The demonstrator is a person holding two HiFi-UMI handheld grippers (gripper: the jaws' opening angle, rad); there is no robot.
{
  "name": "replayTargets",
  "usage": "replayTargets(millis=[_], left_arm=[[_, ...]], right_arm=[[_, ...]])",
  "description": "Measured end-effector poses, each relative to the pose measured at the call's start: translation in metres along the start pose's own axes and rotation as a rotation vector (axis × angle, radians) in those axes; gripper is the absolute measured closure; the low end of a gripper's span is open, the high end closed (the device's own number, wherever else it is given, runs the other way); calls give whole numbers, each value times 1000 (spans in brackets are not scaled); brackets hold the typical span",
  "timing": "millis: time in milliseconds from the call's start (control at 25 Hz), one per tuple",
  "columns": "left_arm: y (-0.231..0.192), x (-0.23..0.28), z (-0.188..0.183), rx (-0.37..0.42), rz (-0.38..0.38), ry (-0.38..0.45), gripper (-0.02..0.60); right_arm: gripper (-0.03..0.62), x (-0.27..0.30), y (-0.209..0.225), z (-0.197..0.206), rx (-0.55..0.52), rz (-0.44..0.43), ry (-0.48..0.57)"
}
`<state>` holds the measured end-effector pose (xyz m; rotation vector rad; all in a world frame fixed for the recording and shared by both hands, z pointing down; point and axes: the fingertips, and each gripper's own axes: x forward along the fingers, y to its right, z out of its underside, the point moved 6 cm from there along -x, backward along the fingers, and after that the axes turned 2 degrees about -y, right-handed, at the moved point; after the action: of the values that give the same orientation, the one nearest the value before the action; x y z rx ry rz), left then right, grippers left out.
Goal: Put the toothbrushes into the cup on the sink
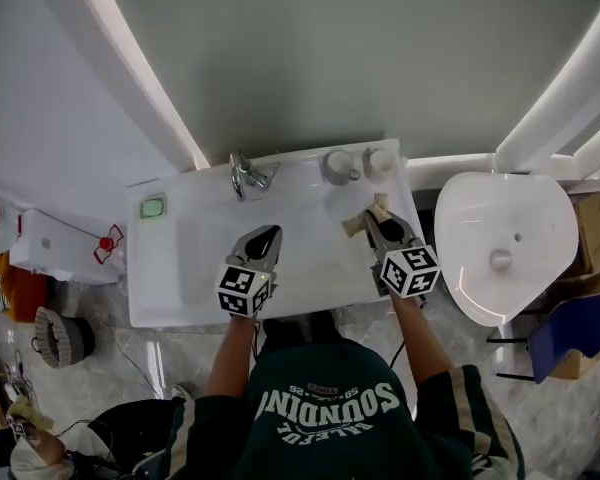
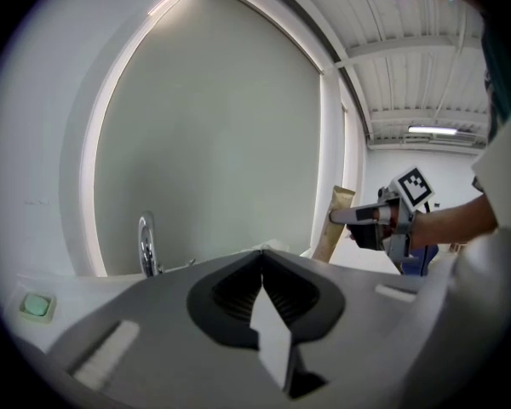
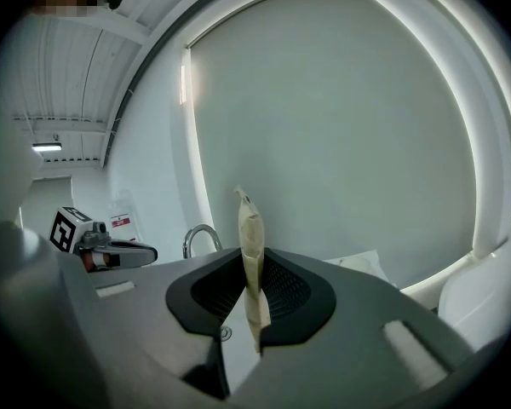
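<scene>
L gripper (image 1: 264, 240) is nearest me, over the basin of the sink (image 1: 205, 278). Its fingers (image 2: 230, 292) are pressed together w/ nothing btwn them.

R gripper (image 1: 380, 230) is beside it, near the sink's right edge. Its fingers are pinched on 1 beige wrapped stick, which I take for a toothbrush (image 3: 249, 228) still in its wrapper. It stands roughly upright in the grip w/ a slight lean, top end well clear above the fingers.

Further back on the rear ledge:
- faucet (image 1: 245, 176) about mid
- cup (image 1: 338, 166) right of the faucet
- 2nd cup (image 1: 378, 161) just beside the 1st
- green block (image 1: 153, 207) at the rear-left corner

The toothbrush is in front of the cups, near but apart, touching neither.

Status, my read:
- 0 brushes in a cup so far. Nothing sticks out of either cup, though the insides are too small to check.
- Step in hand is the carry, w/ 1 brush gripped.
- Left to do is get it over a cup, lower 1 end in and let go.
- Can't tell which of the 2 cups is the target.
- Task says brushes, plural, but I see no other brush in any view.
</scene>
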<state>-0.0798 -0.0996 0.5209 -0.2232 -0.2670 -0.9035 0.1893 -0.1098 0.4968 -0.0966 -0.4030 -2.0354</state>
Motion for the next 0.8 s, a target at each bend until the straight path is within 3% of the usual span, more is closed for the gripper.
replayTargets(millis=[520, 800], left_arm=[[-11, 45, -4, -1, 52, -22, 531], [-14, 54, 3, -24, 43, -42, 531]], right_arm=[[542, 27, 36, 9, 14, 48, -43], [542, 56, 91, -47, -20, 108, 25]])
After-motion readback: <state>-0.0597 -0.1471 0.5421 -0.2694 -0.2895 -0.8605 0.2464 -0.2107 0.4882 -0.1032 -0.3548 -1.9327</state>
